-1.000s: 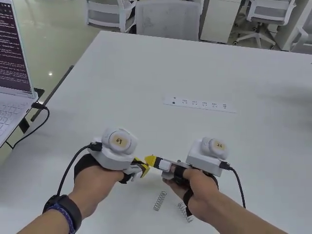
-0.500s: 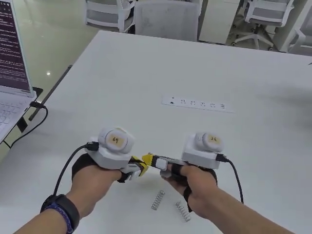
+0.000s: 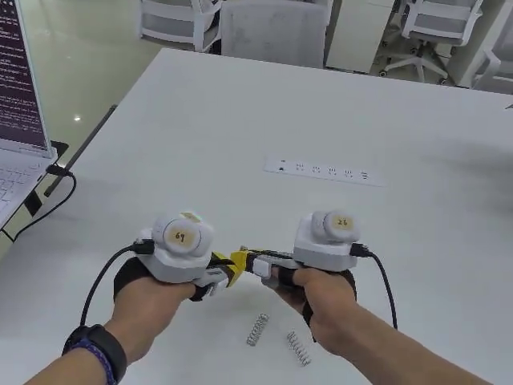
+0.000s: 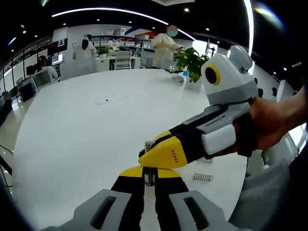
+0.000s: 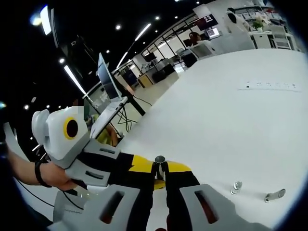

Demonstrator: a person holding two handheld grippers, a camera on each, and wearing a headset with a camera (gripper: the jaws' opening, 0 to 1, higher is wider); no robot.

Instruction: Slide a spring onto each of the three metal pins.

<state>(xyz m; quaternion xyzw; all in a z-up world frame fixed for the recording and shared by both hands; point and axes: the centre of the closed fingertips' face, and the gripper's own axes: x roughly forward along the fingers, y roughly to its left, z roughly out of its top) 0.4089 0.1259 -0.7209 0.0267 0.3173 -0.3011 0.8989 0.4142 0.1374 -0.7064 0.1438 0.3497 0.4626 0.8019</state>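
A: Clamping the pin [image 4: 150, 179] in the left gripper [image 4: 150, 171], jaws nearly shut; pinching what looks like a spring [image 4: 149, 144] in the right gripper [image 5: 160, 169], jaws closed too, tip to tip above the desk [image 3: 240, 136]. Best way on?
B: Line both up, push straight, no tilt.
A: And the views?
B: From the head view, two spare springs [image 3: 257, 329] by the right hand [image 3: 321, 293]; from the right gripper view, a round metal end [image 5: 159, 159] between its jaws

My head camera looks forward and down over the desk [image 3: 264, 112], while the cameras on my left gripper [image 3: 231, 271] and right gripper [image 3: 244, 260] face each other close along their jaws above it.
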